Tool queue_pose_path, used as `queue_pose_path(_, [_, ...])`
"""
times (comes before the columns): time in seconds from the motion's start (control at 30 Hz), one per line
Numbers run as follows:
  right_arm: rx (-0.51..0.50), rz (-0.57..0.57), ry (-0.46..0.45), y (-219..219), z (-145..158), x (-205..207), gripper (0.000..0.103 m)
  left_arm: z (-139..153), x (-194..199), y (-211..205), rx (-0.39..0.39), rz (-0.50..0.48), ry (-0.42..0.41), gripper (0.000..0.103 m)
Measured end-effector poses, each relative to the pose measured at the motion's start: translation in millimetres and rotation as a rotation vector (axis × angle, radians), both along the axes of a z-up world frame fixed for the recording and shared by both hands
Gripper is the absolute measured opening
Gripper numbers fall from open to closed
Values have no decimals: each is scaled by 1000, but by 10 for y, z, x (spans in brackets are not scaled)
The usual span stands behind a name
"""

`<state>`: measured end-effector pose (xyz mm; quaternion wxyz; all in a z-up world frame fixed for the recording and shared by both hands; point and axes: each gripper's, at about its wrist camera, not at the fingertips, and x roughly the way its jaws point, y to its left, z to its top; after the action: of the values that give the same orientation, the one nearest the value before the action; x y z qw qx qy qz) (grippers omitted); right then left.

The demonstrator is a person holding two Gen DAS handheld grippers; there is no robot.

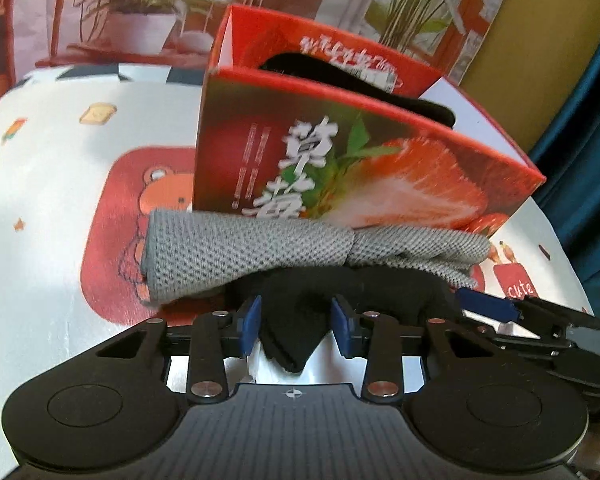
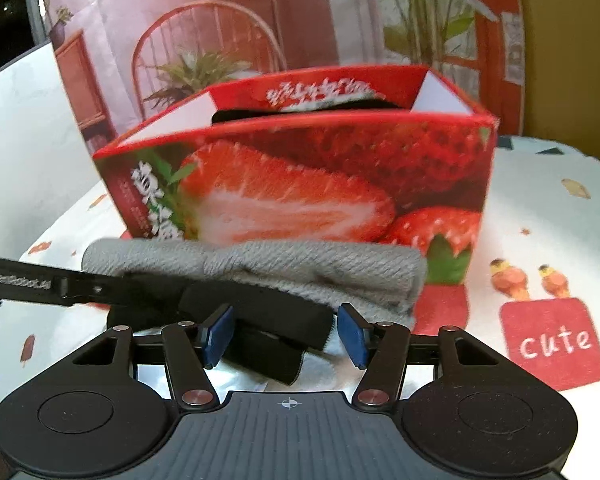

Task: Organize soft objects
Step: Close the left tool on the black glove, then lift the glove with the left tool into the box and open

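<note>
A red strawberry box (image 1: 340,152) stands open on the table; it also shows in the right wrist view (image 2: 300,184), with dark cloth (image 1: 324,68) inside. A grey knitted cloth (image 1: 260,248) lies rolled in front of the box, also seen in the right wrist view (image 2: 260,268). A black soft cloth (image 1: 300,320) lies just under and in front of the grey one. My left gripper (image 1: 298,326) has its blue pads on either side of the black cloth. My right gripper (image 2: 286,334) stands open around the black cloth (image 2: 268,320), pads apart from it.
The table carries a white cloth with cartoon prints (image 2: 552,340). A printed backdrop with plants and a chair (image 2: 220,40) stands behind the box. The right gripper's fingers (image 1: 500,308) reach in at the left view's right edge.
</note>
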<state>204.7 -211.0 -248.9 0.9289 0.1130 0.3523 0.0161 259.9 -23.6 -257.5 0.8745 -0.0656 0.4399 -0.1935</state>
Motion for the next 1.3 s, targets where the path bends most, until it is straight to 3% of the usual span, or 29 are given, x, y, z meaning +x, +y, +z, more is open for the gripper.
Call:
queue_pose_path(0.33, [59, -5, 25, -8, -138, 1, 48, -139, -4, 72, -22, 8, 32, 40])
queue_pose_path(0.43, [64, -5, 22, -17, -142, -5, 40, -117, -27, 72, -24, 3, 12, 26])
queue_pose_path(0.5, [72, 0, 20, -16, -132, -12, 28, -78, -59, 75, -28, -1, -4, 19])
queue_pose_path(0.77, [84, -2, -15, -29, -17, -97, 11, 171, -240, 68, -7, -5, -111, 16])
queue_pose_path(1.0, [73, 22, -127, 18, 271, -239, 10, 457, -436, 177, -31, 8, -229, 16])
queue_pose_path(1.3, [31, 38, -206, 57, 586, -244, 10, 682, -447, 206, -42, 4, -258, 16])
